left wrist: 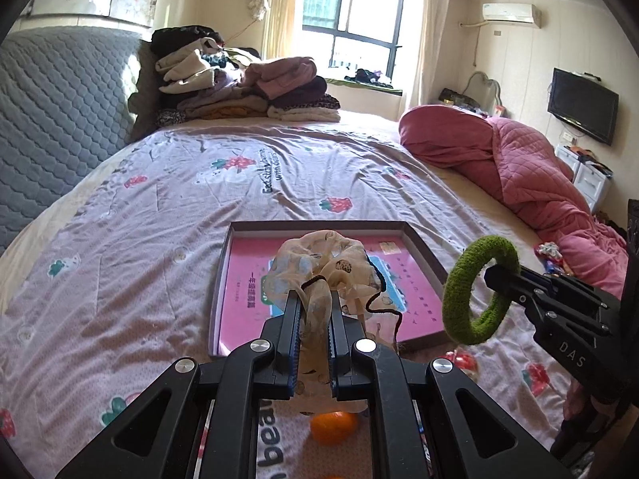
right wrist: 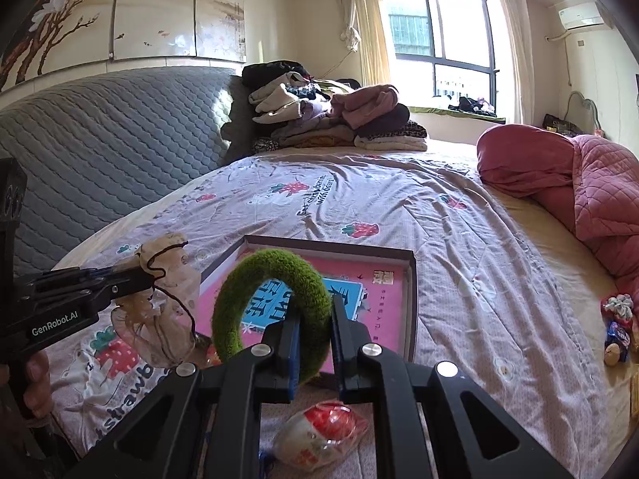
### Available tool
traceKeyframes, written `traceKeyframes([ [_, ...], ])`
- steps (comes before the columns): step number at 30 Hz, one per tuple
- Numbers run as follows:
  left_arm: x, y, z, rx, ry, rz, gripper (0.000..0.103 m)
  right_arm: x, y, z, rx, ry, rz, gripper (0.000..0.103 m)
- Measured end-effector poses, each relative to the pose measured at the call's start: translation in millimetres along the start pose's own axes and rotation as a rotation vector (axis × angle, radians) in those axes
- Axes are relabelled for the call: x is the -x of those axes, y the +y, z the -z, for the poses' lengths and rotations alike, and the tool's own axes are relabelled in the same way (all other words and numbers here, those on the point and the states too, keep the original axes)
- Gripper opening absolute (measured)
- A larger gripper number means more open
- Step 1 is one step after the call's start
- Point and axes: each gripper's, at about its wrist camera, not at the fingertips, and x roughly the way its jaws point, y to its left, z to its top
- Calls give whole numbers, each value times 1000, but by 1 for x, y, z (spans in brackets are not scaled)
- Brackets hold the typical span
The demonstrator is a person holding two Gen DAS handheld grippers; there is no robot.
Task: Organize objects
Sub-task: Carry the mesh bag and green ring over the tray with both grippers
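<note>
Right claw [right wrist: 313, 311] around green ring [right wrist: 271, 303]

Bed [left wrist: 159, 207] with a strawberry-print sheet, filling most of both views. At its head, a grey quilted headboard [left wrist: 56, 119]. On its far end, a pile of folded clothes [left wrist: 239, 84]. Along its right side, a pink quilt [left wrist: 519, 167]. Beyond its far end, a window [left wrist: 351, 16] with cream curtains. Right of the bed, a wall TV [left wrist: 583, 105] and an air conditioner [left wrist: 509, 12].
</note>
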Motion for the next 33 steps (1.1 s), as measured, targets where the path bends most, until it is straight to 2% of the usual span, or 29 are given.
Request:
traceKeyframes([
  [13,-64,19,-9,12,53,-43,11,-68,-28,1,-26,116,32,14],
  [22,-110,43,-1,43,140,-70,11,-104,-39,15,-32,213,64,14],
  [28,-125,47,6,37,174,-95,12,-122,-43,27,-16,287,110,14],
  [33,-133,49,11,37,198,-95,13,-126,-45,32,-16,310,129,14],
])
